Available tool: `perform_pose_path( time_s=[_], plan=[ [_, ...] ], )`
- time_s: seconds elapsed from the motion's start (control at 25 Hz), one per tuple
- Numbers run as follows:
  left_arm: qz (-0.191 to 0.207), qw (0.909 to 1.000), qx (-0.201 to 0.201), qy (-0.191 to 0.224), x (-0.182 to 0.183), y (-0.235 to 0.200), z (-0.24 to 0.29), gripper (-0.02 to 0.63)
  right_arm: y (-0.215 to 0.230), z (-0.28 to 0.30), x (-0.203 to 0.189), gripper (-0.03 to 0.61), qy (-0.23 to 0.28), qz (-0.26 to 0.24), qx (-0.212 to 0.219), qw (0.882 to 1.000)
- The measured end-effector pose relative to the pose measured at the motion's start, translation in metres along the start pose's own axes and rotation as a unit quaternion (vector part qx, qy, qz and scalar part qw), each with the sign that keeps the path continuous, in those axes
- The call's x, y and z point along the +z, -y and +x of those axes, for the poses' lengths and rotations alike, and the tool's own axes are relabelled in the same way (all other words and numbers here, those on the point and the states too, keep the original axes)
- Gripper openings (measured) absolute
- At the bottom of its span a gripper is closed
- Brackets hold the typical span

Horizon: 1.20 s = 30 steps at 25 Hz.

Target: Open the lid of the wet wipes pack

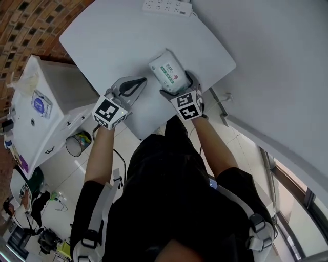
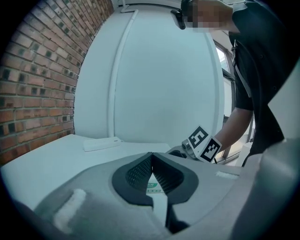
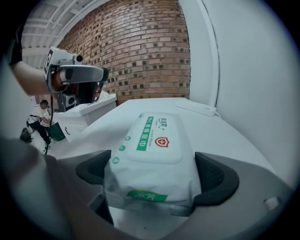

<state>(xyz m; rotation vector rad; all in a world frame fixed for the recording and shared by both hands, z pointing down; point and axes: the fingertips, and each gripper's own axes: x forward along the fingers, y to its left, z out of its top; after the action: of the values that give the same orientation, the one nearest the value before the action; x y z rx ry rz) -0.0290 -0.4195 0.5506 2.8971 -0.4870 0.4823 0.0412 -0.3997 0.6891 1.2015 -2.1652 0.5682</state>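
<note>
The white wet wipes pack [image 1: 166, 71] with green print lies flat on the white table [image 1: 118, 41], and its lid [image 3: 157, 140] is closed. My right gripper [image 1: 179, 87] straddles the pack's near end. In the right gripper view the pack [image 3: 152, 187] fills the gap of the right gripper [image 3: 154, 171]; the wide jaws lie along its sides without squeezing it. My left gripper [image 1: 142, 81] hovers just left of the pack, shut and empty. In the left gripper view the left gripper [image 2: 151, 161] shows pads pressed together, with a sliver of the pack [image 2: 151, 187] below them.
A white power strip [image 1: 166, 6] lies at the table's far edge. A white cabinet [image 1: 41, 107] and a wire bin [image 1: 78, 143] stand on the floor to the left. A brick wall lies beyond the table. The table's near edge runs just under both grippers.
</note>
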Motion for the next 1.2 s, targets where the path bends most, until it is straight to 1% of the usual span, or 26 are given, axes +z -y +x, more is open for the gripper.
perform_pose_path(
  time_s=[0.16, 0.2, 0.28, 0.36, 0.44, 0.56, 0.64, 0.68, 0.8, 0.88, 0.96, 1.0, 1.04, 1.08, 1.2],
  plan=[
    [0.022, 0.9995, -0.007, -0.022, 0.001, -0.003, 0.013, 0.006, -0.003, -0.001, -0.005, 0.528, -0.020, -0.011, 0.020, 1.000],
    [0.031, 0.9992, -0.008, -0.025, 0.002, -0.004, 0.015, 0.019, -0.003, -0.001, -0.005, 0.528, -0.020, -0.014, 0.023, 0.999],
    [0.049, 0.9984, -0.011, -0.024, 0.005, -0.006, 0.017, 0.028, -0.004, -0.002, -0.005, 0.528, -0.021, -0.018, 0.026, 0.999],
    [0.055, 0.9981, -0.016, -0.020, 0.006, -0.009, 0.019, 0.043, -0.004, -0.002, -0.006, 0.528, -0.027, -0.020, 0.026, 0.999],
    [0.062, 0.9974, -0.030, -0.022, 0.006, -0.011, 0.022, 0.057, -0.003, -0.003, -0.006, 0.528, -0.031, -0.022, 0.025, 0.999],
    [0.099, 0.9916, -0.069, -0.048, 0.000, -0.010, 0.028, 0.086, -0.002, -0.003, -0.005, 0.528, -0.031, -0.020, 0.025, 0.999],
    [0.135, 0.9826, -0.101, -0.078, -0.010, -0.007, 0.034, 0.114, -0.002, -0.003, -0.004, 0.528, -0.032, -0.021, 0.026, 0.999],
    [0.157, 0.9762, -0.116, -0.094, -0.017, -0.005, 0.038, 0.141, -0.003, -0.003, -0.004, 0.528, -0.031, -0.022, 0.026, 0.999],
    [0.225, 0.9509, -0.165, -0.134, -0.033, 0.004, 0.050, 0.153, -0.003, -0.002, -0.003, 0.528, -0.030, -0.024, 0.025, 0.999],
    [0.258, 0.9328, -0.195, -0.159, -0.044, 0.012, 0.058, 0.161, -0.004, -0.002, -0.003, 0.529, -0.027, -0.024, 0.022, 0.999],
    [0.293, 0.9135, -0.211, -0.187, -0.054, 0.016, 0.065, 0.187, -0.005, -0.001, -0.004, 0.529, -0.025, -0.023, 0.018, 0.999],
    [0.314, 0.9028, -0.217, -0.198, -0.058, 0.016, 0.068, 0.187, -0.005, -0.001, -0.004, 0.529, -0.024, -0.023, 0.017, 0.999],
    [0.338, 0.8901, -0.223, -0.209, -0.061, 0.017, 0.070, 0.189, -0.004, -0.001, -0.003, 0.529, -0.025, -0.023, 0.016, 0.999],
    [0.364, 0.8750, -0.232, -0.219, -0.064, 0.017, 0.073, 0.190, -0.004, 0.000, -0.003, 0.529, -0.025, -0.023, 0.015, 0.999],
    [0.438, 0.8239, -0.263, -0.245, -0.071, 0.021, 0.078, 0.201, -0.005, 0.000, -0.003, 0.529, -0.027, -0.021, 0.011, 0.999]
  ],
)
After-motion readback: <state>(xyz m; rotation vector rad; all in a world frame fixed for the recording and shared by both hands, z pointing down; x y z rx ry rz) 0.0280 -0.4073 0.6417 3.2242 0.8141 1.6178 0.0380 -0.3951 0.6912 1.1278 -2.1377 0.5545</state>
